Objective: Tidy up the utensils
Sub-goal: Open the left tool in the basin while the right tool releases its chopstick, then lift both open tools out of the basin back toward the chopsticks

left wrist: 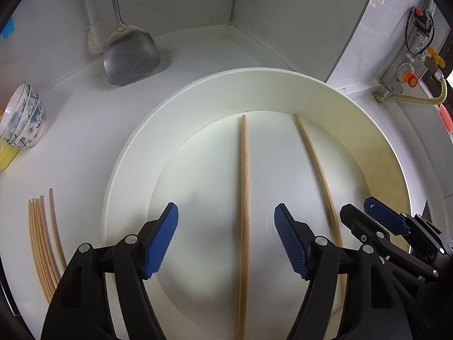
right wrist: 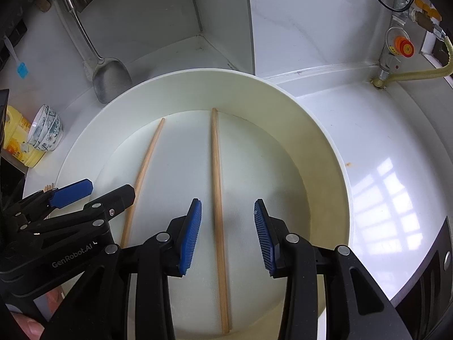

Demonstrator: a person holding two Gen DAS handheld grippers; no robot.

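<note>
Two wooden chopsticks lie apart in a round white basin (left wrist: 195,96). In the left wrist view, my left gripper (left wrist: 226,216) is open above the left chopstick (left wrist: 244,198), which runs between its blue pads (left wrist: 288,235). The right chopstick (left wrist: 317,170) lies beside it. In the right wrist view, my right gripper (right wrist: 228,214) is open over the right chopstick (right wrist: 218,212), which lies between its jaws. The left chopstick (right wrist: 141,175) and my left gripper (right wrist: 96,195) show at the left. My right gripper also shows in the left wrist view (left wrist: 368,212). A bundle of several chopsticks (left wrist: 42,243) lies on the counter left of the basin.
A metal spatula (left wrist: 130,56) and a brush lean in the back corner. Stacked patterned bowls (left wrist: 24,116) and a yellow container (right wrist: 17,136) stand at the left. A gas valve with a yellow hose (left wrist: 407,82) is on the right wall. The basin (right wrist: 320,147) fills the counter's middle.
</note>
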